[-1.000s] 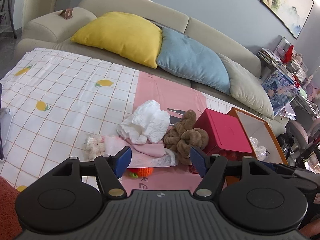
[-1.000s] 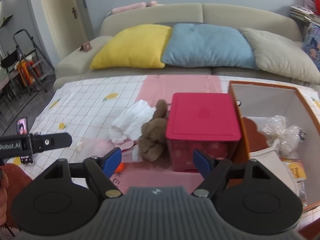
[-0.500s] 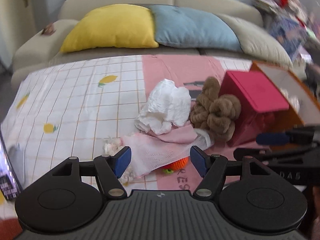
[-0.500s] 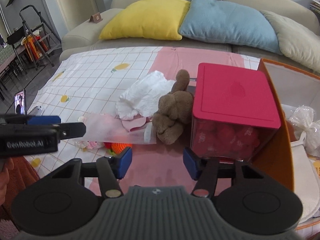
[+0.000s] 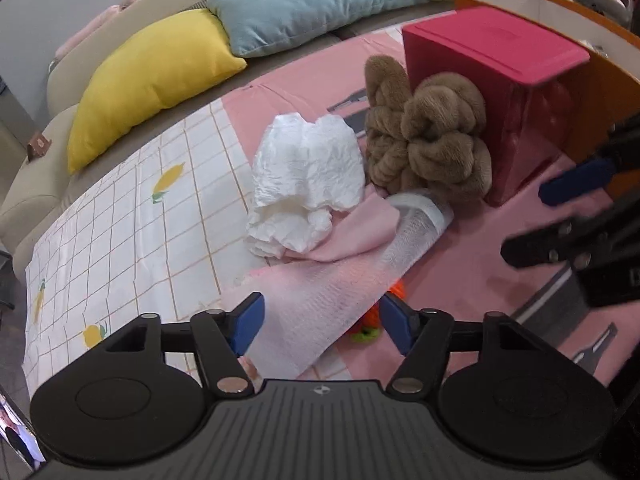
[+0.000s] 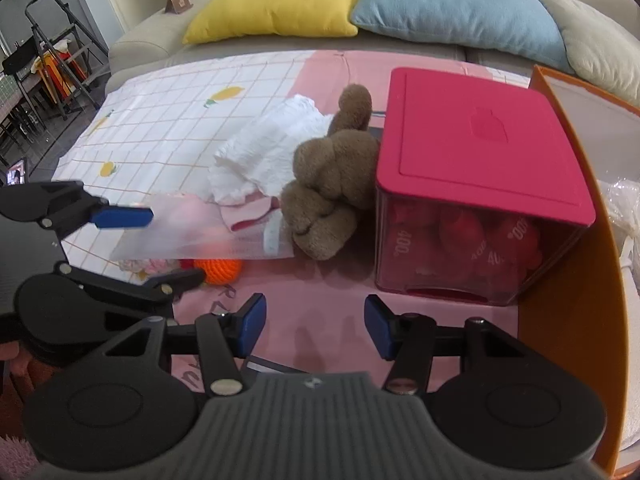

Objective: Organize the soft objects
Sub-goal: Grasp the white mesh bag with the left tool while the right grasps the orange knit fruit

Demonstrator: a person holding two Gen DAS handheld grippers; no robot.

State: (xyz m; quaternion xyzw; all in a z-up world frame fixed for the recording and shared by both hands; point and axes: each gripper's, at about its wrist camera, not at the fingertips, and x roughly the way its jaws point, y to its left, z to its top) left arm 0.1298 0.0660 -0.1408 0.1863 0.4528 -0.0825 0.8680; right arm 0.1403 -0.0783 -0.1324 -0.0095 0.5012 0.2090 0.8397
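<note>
a: left wrist view, biggest first: what fills it?

b: the sofa [image 5: 32, 184] curves along the top from nine to one o'clock, with a yellow cushion [image 5: 152, 80] at eleven and a blue cushion [image 5: 312, 0] at twelve. below them lies the checked and pink cloth [image 5: 120, 232] covering the table.

a: and on the cloth?

b: an orange box [image 6: 576, 280] at three o'clock in the right wrist view, and a red lidded bin [image 6: 472, 168] touching its left wall. a brown plush toy [image 5: 428, 140] leans against the bin's left side. a crumpled white garment [image 5: 308, 176] sits just beside the plush at its nine o'clock, lying partly on a pink cloth item [image 5: 352, 236].

a: anything smaller?

b: a translucent mesh bag [image 5: 332, 300] runs from the plush down toward six o'clock, and an orange knitted toy [image 6: 218, 268] peeks from under it.

a: the claws?

b: the left gripper [image 5: 320, 320] is spread wide, its fingers on either side of the mesh bag's near end, pinching nothing. the right gripper [image 6: 312, 326] is also spread, empty, above bare pink cloth in front of the bin.
</note>
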